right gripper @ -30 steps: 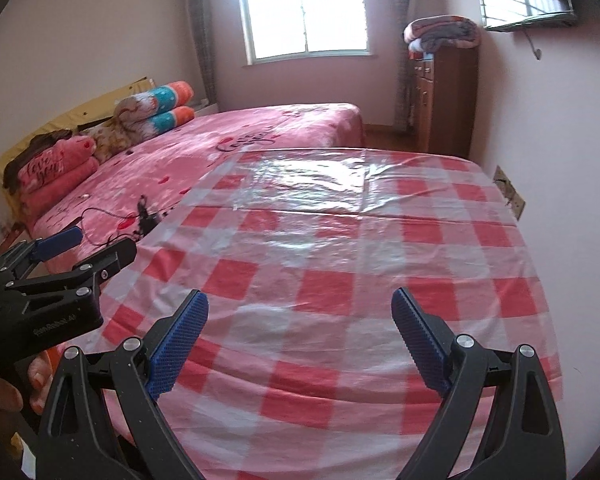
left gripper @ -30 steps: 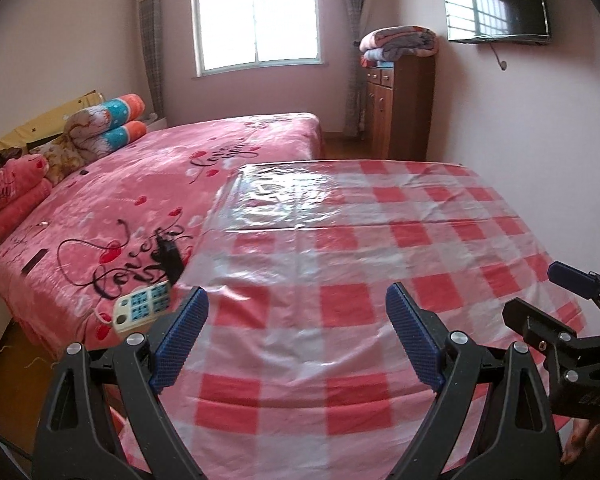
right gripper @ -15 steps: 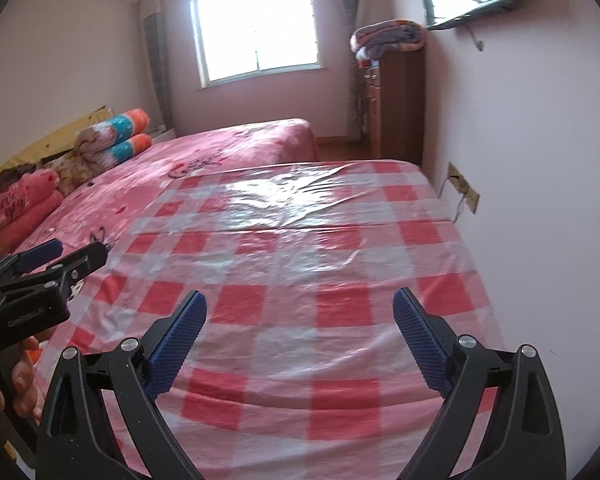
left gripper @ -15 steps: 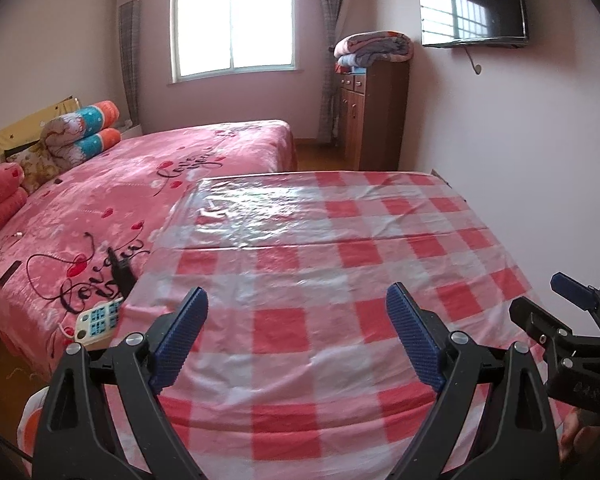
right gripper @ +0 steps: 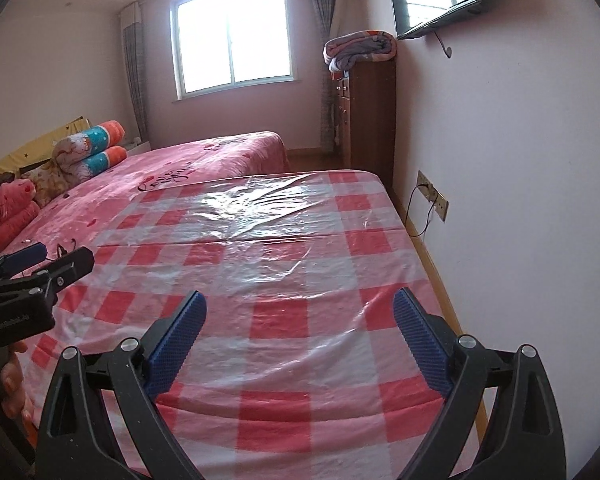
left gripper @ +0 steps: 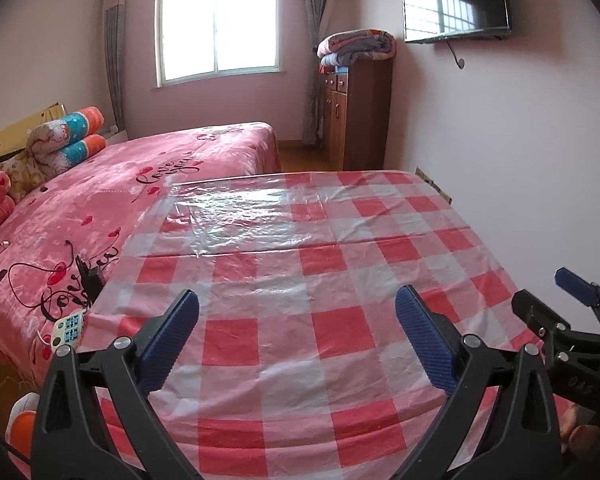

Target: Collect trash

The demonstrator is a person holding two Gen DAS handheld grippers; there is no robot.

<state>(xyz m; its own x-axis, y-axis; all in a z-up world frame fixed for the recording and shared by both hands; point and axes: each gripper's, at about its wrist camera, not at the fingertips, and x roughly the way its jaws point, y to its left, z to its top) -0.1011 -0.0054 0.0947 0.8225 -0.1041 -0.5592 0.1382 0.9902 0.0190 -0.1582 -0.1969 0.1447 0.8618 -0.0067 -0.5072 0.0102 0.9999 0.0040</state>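
Two claws hang over a red-and-white checked plastic sheet (left gripper: 284, 288) spread on a bed, and no trash or bin shows anywhere in either view, so where the task's thing lies cannot be told. Left claw (left gripper: 296, 336) has just been opening and stands wide, with nothing between its blue pads (left gripper: 172, 336); below it is only the bare checked sheet. Right claw (right gripper: 298, 334) is spread equally wide and empty, touching nothing; in the left view it shows at 4 o'clock. At 9 o'clock of the left view a white remote control (left gripper: 69, 327) and a black cable (left gripper: 87, 276) lie on the pink bedspread (left gripper: 100, 200). Rolled bedding (left gripper: 70, 144) sits at 10 o'clock. At 1 o'clock a wooden cabinet (left gripper: 360, 112) carries a folded blanket (left gripper: 356, 46), with a wall-mounted television (left gripper: 456, 0) beside it.
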